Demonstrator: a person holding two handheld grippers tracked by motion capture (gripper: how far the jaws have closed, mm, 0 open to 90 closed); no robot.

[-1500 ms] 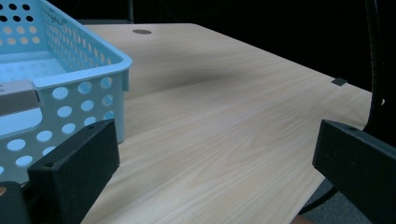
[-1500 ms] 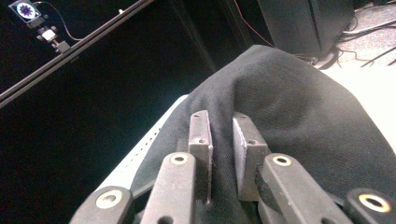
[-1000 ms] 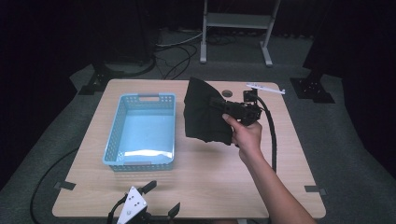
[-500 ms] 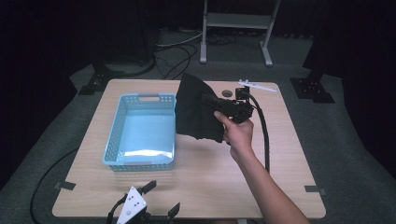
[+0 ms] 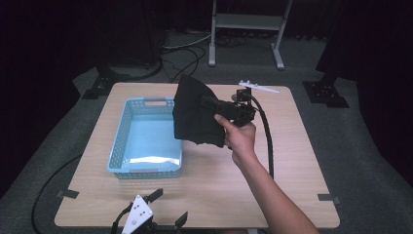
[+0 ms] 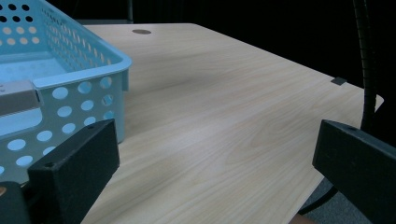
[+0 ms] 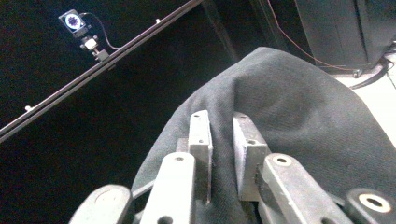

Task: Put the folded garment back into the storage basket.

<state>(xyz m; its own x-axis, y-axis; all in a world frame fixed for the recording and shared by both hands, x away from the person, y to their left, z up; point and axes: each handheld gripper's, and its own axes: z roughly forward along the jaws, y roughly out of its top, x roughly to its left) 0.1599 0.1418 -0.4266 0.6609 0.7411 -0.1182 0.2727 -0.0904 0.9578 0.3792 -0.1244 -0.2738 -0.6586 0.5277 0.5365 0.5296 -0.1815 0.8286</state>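
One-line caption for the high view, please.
Right gripper holds a black cloth up beside the blue basket; left gripper rests open at the table's near edge.

Right forearm reaching in from the lower edge of the high view, slanting up and leftward, hand [image 5: 241,139] wrapped around the body of the right tongs [image 5: 207,103]. Those tongs raised above the bench, aimed leftward, jaws pressed close together, pads [image 7: 201,135] clamping dark fabric. Left tongs [image 5: 168,207] low at the near edge, jaws spread wide, nothing between.
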